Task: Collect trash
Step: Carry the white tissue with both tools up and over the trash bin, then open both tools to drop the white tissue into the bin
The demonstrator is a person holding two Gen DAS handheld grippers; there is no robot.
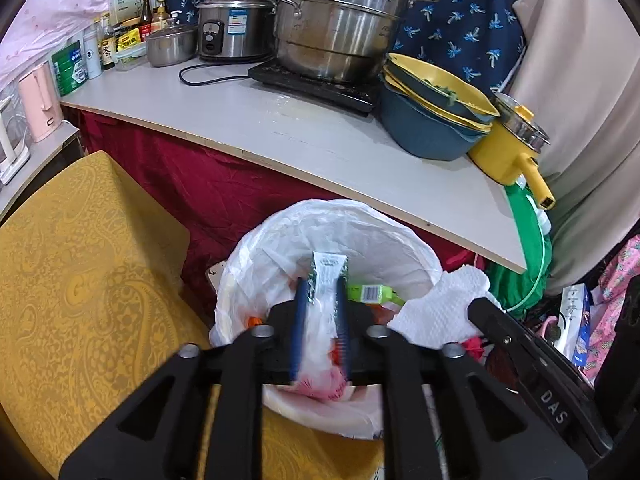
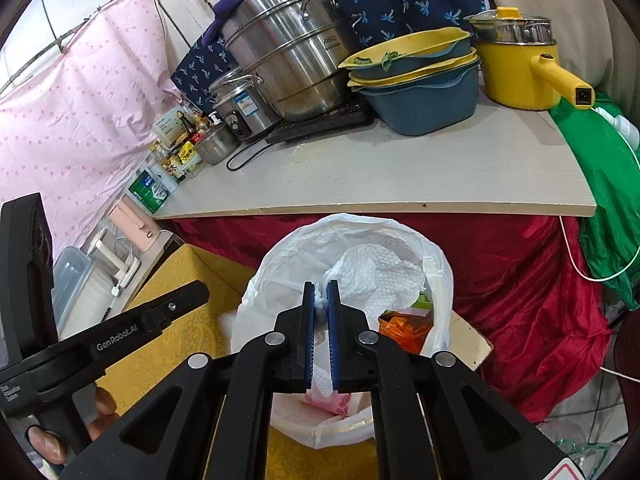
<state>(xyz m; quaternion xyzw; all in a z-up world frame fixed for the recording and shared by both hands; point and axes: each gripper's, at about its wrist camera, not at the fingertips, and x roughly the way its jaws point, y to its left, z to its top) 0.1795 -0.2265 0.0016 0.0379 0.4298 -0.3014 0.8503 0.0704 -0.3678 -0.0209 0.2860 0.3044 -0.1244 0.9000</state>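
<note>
Two tongs (image 1: 322, 300) (image 2: 321, 296) — one bin (image 2: 436, 256)

The left gripper (image 1: 322, 300) hangs over the bin (image 1: 280, 264), which is lined with a white bag and stands just below the front edge of the table (image 1: 280, 128). A green-and-white wrapper (image 1: 326, 276) stands between its blue pads (image 1: 302, 320), which sit slightly apart. Right of the bin's rim, the right gripper (image 1: 486, 312) carries a white paper towel (image 1: 440, 308). A green carton (image 1: 370, 293) lies inside the bin. Left of the bin is a yellow patterned cloth (image 1: 92, 272).
</note>
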